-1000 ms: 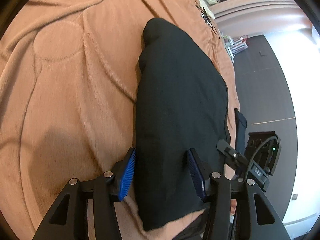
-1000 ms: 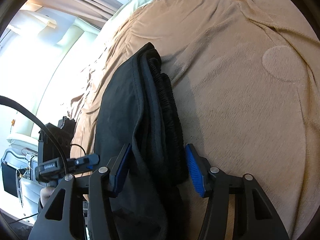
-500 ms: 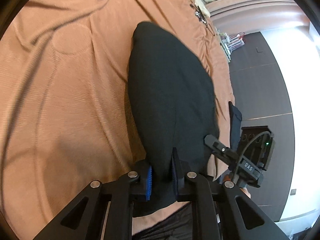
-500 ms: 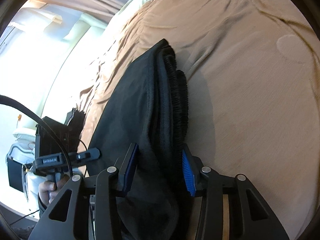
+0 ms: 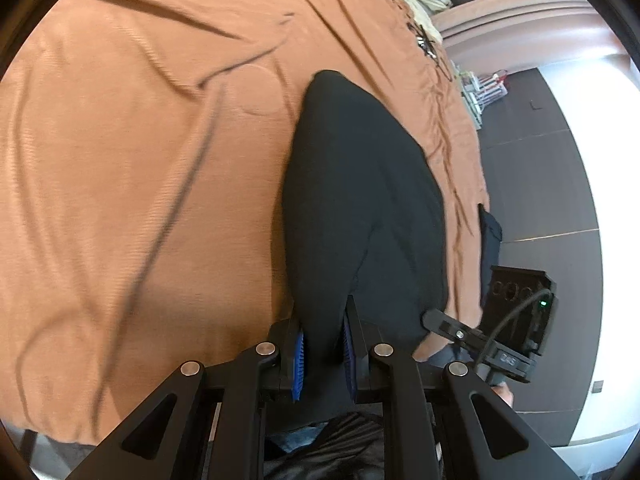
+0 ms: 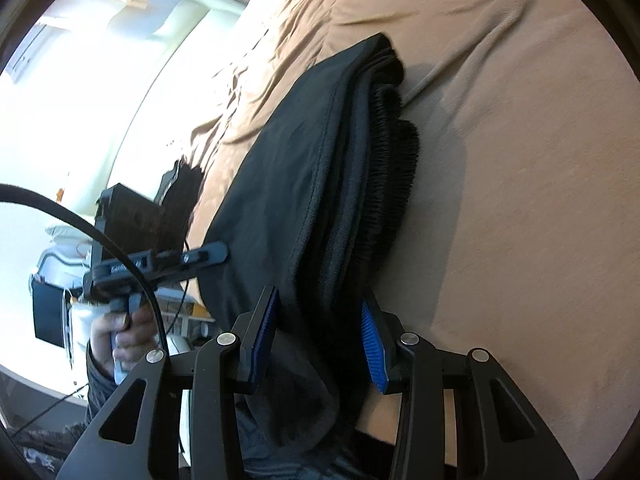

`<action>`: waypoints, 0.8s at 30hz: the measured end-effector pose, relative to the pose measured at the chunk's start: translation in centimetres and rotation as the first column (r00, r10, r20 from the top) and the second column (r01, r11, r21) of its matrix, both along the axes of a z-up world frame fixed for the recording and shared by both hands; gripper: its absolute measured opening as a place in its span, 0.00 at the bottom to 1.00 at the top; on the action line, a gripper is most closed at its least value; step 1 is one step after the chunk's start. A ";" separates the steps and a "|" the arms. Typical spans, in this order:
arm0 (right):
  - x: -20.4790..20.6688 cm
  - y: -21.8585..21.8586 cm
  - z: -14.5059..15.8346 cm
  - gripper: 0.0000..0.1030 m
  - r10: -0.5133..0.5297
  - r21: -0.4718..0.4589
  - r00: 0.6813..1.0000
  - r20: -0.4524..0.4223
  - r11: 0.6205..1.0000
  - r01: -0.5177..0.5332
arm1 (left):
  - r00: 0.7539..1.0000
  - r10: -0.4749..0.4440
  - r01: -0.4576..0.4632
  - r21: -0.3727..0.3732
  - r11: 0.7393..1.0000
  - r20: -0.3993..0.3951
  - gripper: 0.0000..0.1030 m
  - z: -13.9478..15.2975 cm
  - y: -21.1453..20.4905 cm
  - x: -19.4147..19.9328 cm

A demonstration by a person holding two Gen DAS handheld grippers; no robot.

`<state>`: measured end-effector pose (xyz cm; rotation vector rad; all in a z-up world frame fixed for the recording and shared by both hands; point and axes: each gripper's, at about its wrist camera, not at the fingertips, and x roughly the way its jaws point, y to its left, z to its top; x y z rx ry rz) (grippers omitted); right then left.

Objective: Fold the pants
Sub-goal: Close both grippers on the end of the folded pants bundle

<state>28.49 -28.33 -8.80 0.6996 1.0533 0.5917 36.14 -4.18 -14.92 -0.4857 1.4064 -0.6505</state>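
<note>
Pants near end hidden, both grippers clamped

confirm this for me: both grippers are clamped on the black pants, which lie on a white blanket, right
Not quite. Both the left gripper and the right gripper are clamped on the black pants, but the blanket under them is orange-brown, not white. The left wrist view shows it plainly.
</note>
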 end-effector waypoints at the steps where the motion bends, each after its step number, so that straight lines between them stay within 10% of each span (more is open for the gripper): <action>1: 0.0 -0.2 0.1 0.37 0.001 -0.003 1.000 0.001 1.000 -0.001 | 1.000 0.000 0.000 0.013 1.000 0.000 0.18 -0.1 -0.1 0.2; 6: 0.6 -2.5 0.3 0.65 -0.053 -0.003 0.999 0.006 0.999 0.053 | 1.000 0.010 -0.010 0.050 0.999 0.012 0.32 -0.5 0.4 1.2; 11: 2.1 -5.0 -0.2 0.66 -0.114 0.049 0.994 -0.003 0.992 0.114 | 0.998 0.033 -0.036 0.047 0.998 0.054 0.47 0.2 0.7 2.7; 24: 6.2 -4.0 -2.9 0.72 -0.124 0.135 0.991 -0.048 0.982 0.130 | 0.998 0.021 -0.020 -0.014 1.000 0.058 0.48 -1.3 -0.6 7.6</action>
